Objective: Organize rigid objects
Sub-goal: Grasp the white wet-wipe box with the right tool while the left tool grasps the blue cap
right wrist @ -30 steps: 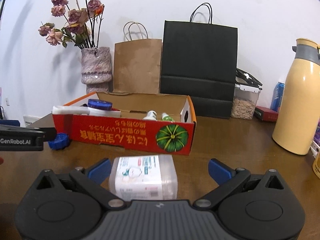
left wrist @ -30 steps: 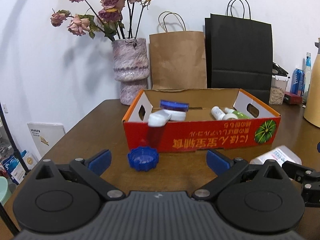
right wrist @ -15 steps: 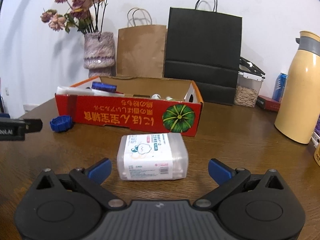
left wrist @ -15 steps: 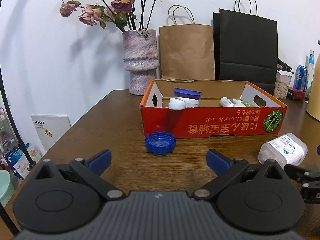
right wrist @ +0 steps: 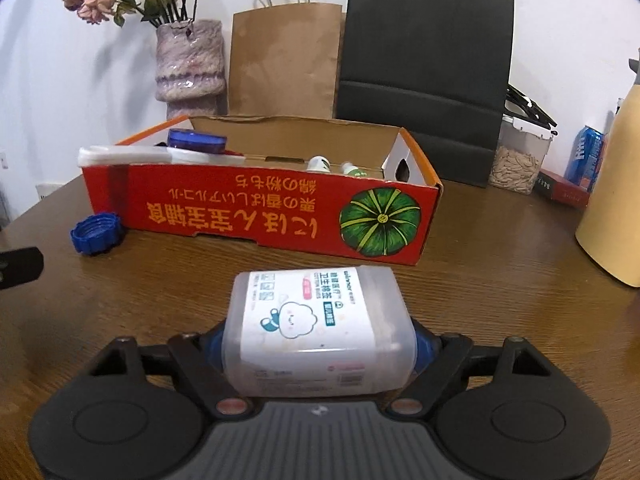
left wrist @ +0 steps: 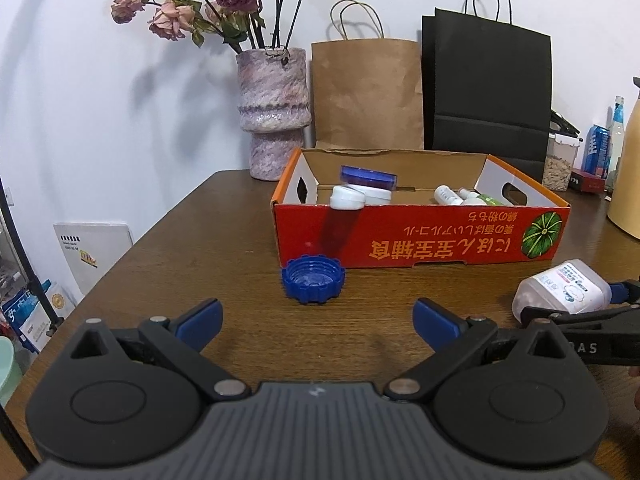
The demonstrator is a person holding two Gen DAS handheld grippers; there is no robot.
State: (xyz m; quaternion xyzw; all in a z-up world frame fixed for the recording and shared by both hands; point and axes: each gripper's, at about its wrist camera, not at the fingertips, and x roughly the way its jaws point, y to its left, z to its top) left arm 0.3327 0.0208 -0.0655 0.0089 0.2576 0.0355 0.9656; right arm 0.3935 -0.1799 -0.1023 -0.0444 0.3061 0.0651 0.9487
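My right gripper (right wrist: 318, 340) is shut on a clear plastic cotton-swab box (right wrist: 316, 328) with a white label, lying on its side on the table. The box also shows in the left wrist view (left wrist: 560, 292). My left gripper (left wrist: 316, 320) is open and empty, just short of a blue ribbed cap (left wrist: 313, 279) lying open side up on the wooden table. The cap sits at the front left corner of a red cardboard box (left wrist: 420, 236), also in the right wrist view (right wrist: 256, 208). The box holds a blue-lidded jar (left wrist: 368, 178), a white-capped container (left wrist: 347, 197) and small white bottles (left wrist: 448, 195).
A stone-patterned vase with dried roses (left wrist: 274, 120), a brown paper bag (left wrist: 368, 92) and a black paper bag (left wrist: 486, 88) stand behind the box. A cream thermos (right wrist: 612, 200), a seed container (right wrist: 516, 160) and a blue can (right wrist: 584, 152) stand at the right.
My right gripper moved forward and closed on the cotton-swab box. My left gripper drew back from the red box, and the blue cap now lies farther ahead.
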